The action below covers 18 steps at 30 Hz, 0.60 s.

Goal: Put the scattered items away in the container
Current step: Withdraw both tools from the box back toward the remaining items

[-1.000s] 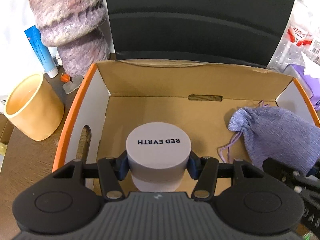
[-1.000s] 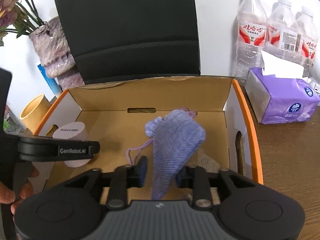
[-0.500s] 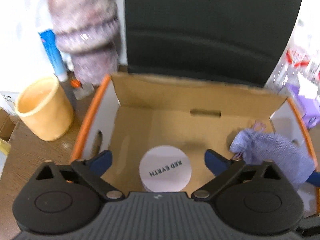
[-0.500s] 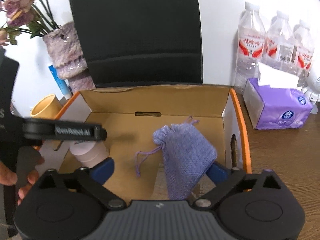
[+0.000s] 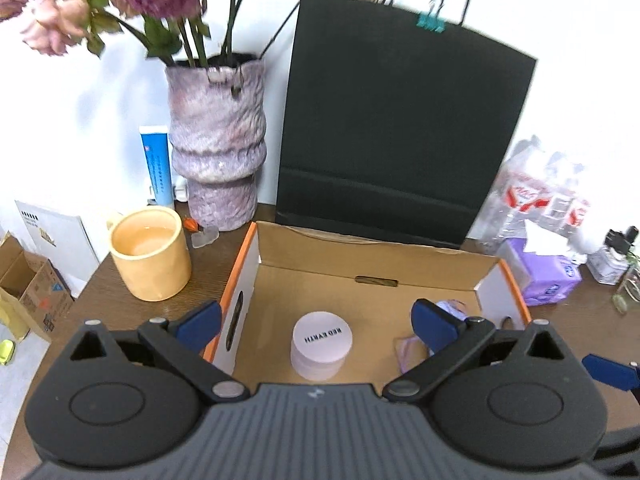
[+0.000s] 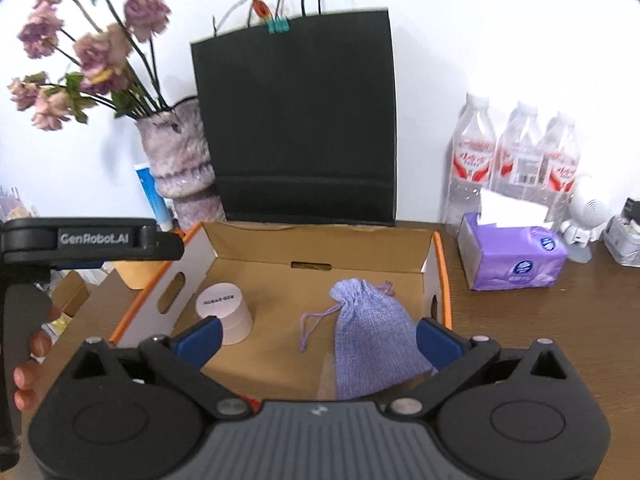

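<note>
A second before, the left gripper (image 5: 316, 320) had been clamped on the round jar (image 5: 322, 345) and the right gripper (image 6: 318, 338) had been closed around the lilac drawstring pouch (image 6: 374, 340); now both sets of jaws stood spread wide with nothing in them, and both tools had drawn up and back, so the whole cardboard box (image 5: 362, 254) showed in the centre of each frame. That read as two releases made: the jar stood upright on the box floor at lower centre of the left view, its printed lid up, and the pouch lay on the floor toward the box's right wall, cord trailing left (in the left view only a scrap of it peeked past the right finger). Jar and pouch sat well apart and were all the box held. At centre left of the left view a yellow cup (image 5: 150, 254) stood on the counter (image 6: 560, 340), just outside the box.
</note>
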Available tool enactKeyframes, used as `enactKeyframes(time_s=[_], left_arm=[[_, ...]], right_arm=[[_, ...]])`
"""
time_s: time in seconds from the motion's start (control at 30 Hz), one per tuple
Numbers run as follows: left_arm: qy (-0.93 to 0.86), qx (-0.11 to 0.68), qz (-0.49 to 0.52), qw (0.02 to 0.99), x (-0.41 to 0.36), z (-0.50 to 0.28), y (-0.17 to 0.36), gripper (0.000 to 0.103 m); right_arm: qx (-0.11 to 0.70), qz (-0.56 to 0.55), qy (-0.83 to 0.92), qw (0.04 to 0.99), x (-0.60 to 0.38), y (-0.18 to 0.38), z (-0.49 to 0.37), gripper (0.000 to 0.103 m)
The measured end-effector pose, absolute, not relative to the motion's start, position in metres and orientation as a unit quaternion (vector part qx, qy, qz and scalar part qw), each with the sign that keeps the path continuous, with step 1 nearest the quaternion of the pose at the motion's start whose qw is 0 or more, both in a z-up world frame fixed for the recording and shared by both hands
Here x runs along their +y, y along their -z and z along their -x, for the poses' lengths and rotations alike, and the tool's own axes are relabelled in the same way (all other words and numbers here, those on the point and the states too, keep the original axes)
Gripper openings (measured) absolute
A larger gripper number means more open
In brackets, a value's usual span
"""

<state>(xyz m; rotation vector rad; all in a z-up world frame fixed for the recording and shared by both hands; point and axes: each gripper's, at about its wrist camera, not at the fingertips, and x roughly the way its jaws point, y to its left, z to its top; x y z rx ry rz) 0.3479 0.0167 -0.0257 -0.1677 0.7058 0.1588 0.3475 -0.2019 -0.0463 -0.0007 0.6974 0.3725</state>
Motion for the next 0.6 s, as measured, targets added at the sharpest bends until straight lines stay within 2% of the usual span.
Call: enactKeyframes(time_s=[0.2,0.6], left_arm=[[-0.059,0.326,0.074,0.941,0.005,-0.304,0.004,0.103],[-0.036,0.305,0.070,0.949,-0.004,-0.217,-0.006,0.103]], right_arm=[[0.322,0.009,-0.180,0.929,-0.208,0.026,-0.311,0.103],[0.289,0.013,-0.199,0.936,-0.230,0.007,-0.226,0.103]])
